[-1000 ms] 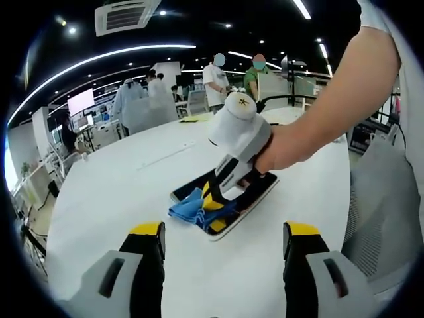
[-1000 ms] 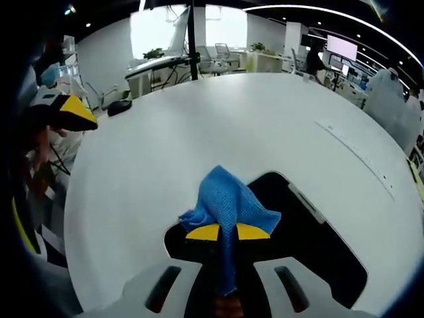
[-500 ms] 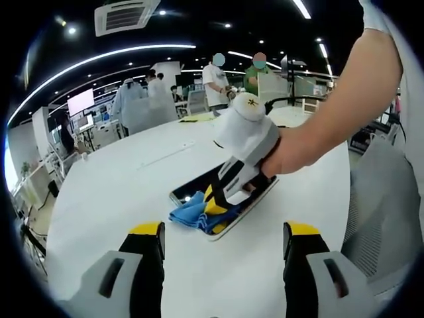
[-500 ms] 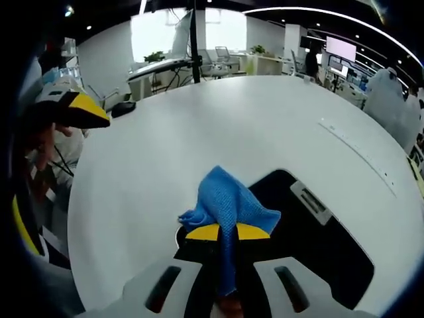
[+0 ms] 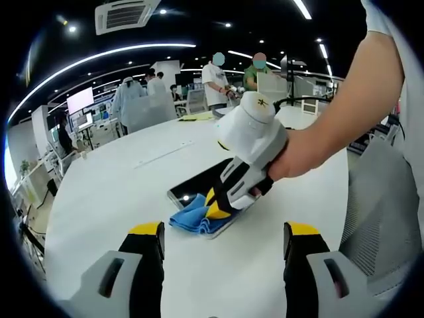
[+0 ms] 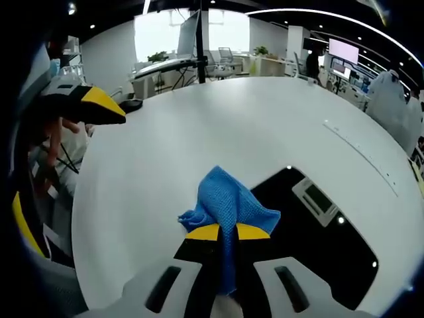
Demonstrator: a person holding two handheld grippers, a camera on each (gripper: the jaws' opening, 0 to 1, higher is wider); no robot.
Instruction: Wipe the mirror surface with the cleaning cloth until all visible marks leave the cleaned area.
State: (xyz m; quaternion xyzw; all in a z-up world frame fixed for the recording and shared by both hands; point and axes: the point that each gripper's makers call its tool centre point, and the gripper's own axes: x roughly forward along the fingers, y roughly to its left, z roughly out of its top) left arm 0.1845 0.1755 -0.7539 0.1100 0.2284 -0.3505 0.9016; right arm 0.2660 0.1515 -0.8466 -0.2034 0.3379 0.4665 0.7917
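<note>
A dark rectangular mirror (image 5: pixel 197 185) (image 6: pixel 318 232) lies flat on the round white table (image 5: pixel 119 192) (image 6: pixel 199 132). My right gripper (image 6: pixel 227 232) (image 5: pixel 213 203) is shut on a blue cleaning cloth (image 6: pixel 228 202) (image 5: pixel 189 219) and presses it on the mirror's near end. The cloth bunches beyond the yellow tips and spills over the mirror's edge onto the table. A person's hand (image 5: pixel 291 156) holds that gripper. My left gripper (image 5: pixel 225 233) hovers open above the bare table on the near side of the mirror, with nothing between its fingers; one of its fingertips (image 6: pixel 99 106) appears at the left of the right gripper view.
A grey mesh chair (image 5: pixel 381 212) stands at the table's right side. Several people (image 5: pixel 215 79) stand beyond the far edge among desks and screens. A thin strip (image 6: pixel 361 156) lies on the table past the mirror. Bare table surrounds the mirror.
My right gripper has dragged the cloth along the mirror toward its near end, so more dark glass shows beyond the cloth. The left gripper has stayed put and open.
</note>
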